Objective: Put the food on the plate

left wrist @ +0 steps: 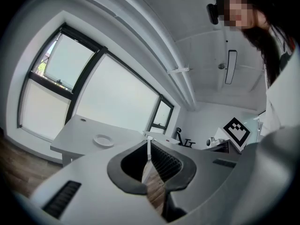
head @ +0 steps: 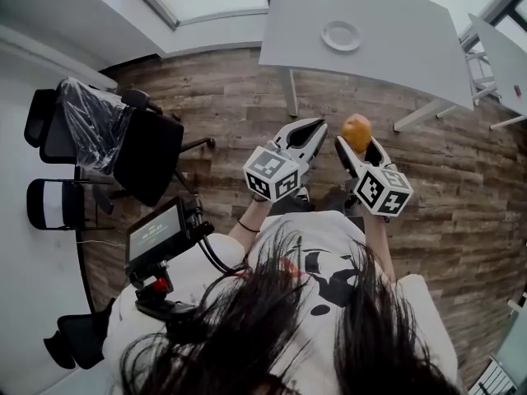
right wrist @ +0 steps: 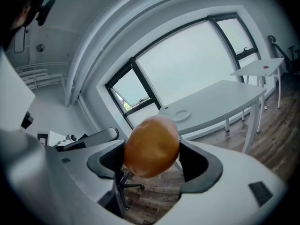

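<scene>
A round orange-brown piece of food (right wrist: 152,146) sits clamped between the jaws of my right gripper (right wrist: 152,159); in the head view the food (head: 356,132) shows at the tip of the right gripper (head: 356,144). My left gripper (head: 311,130) is held beside it, shut and empty, its jaws meeting at the left gripper (left wrist: 147,147) tips. The white plate (head: 341,35) lies on the grey table (head: 387,48) well ahead of both grippers; the plate (left wrist: 103,140) appears small and far in the left gripper view, and the plate (right wrist: 180,115) likewise in the right gripper view.
Both grippers hang in the air above the wooden floor (head: 445,171). A black office chair (head: 148,155) with a plastic-wrapped back stands at left, with another chair (head: 53,204) beside it. A second table (head: 504,56) is at far right. A monitor rig (head: 156,233) hangs off the person's left side.
</scene>
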